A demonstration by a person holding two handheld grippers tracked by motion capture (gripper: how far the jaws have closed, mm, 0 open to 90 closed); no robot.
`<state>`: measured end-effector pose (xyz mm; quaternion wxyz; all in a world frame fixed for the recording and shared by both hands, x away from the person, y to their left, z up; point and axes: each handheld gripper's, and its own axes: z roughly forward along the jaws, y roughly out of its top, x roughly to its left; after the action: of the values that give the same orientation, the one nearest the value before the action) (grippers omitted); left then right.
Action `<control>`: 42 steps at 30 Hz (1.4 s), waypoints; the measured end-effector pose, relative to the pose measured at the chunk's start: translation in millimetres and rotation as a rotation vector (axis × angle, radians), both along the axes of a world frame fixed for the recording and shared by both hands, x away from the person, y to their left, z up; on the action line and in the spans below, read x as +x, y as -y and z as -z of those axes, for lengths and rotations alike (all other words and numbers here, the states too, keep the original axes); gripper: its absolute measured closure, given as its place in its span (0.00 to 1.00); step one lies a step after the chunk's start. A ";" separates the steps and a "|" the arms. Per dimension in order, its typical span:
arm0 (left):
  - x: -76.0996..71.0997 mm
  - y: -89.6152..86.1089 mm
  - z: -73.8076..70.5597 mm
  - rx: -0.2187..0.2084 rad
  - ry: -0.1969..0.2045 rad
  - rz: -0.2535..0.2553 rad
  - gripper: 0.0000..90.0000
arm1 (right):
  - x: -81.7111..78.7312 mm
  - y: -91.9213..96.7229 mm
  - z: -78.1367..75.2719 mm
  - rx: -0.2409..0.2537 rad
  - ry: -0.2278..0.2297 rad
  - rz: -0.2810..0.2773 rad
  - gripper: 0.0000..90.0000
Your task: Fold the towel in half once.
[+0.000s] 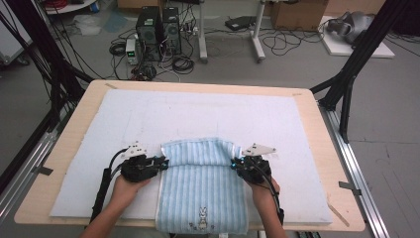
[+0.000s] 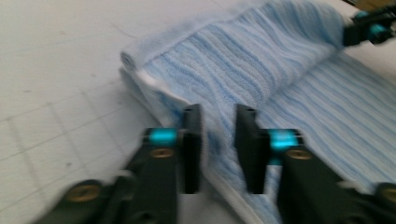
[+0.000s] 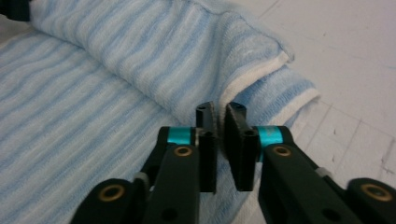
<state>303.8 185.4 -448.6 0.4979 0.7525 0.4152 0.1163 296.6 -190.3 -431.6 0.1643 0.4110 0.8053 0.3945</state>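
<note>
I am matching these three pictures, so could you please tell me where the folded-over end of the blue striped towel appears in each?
High view: the towel's folded end lies centre, between both hand-held grippers.
Left gripper view: upper middle to right, beyond the jaws.
Right gripper view: upper centre, above the jaws.
Shared landmark: the fold's white hem edge.

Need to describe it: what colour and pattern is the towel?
Light blue and white stripes on the towel, clearest in the right gripper view.

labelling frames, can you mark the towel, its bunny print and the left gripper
towel (image 1: 200, 186) high view, middle of the striped flat part
bunny print (image 1: 202, 215) high view, near hem
left gripper (image 2: 218, 140) left gripper view, gap between jaw tips
</note>
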 end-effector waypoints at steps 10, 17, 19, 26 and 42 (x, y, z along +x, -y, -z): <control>31.1 -20.1 -12.6 -0.046 0.011 -0.111 0.48 | 24.0 12.3 -18.8 0.089 0.046 0.154 0.54; 58.0 -7.8 -16.3 -0.025 -0.022 -0.090 0.49 | 61.8 8.6 -22.3 0.037 -0.007 0.197 0.56; 62.6 -2.6 -13.2 -0.008 -0.037 -0.081 0.50 | 70.0 4.3 -18.2 0.028 -0.041 0.178 0.56; 66.3 7.7 0.0 0.053 -0.113 -0.026 0.74 | 81.0 -7.8 -2.7 0.016 -0.122 0.084 0.82; 54.1 5.8 -10.1 -0.007 -0.056 0.004 0.91 | 79.2 -10.5 -1.0 -0.050 -0.096 0.110 0.53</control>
<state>357.9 179.6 -438.5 0.4889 0.7544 0.4281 0.0926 375.8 -179.8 -430.5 0.1571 0.4689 0.7981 0.3442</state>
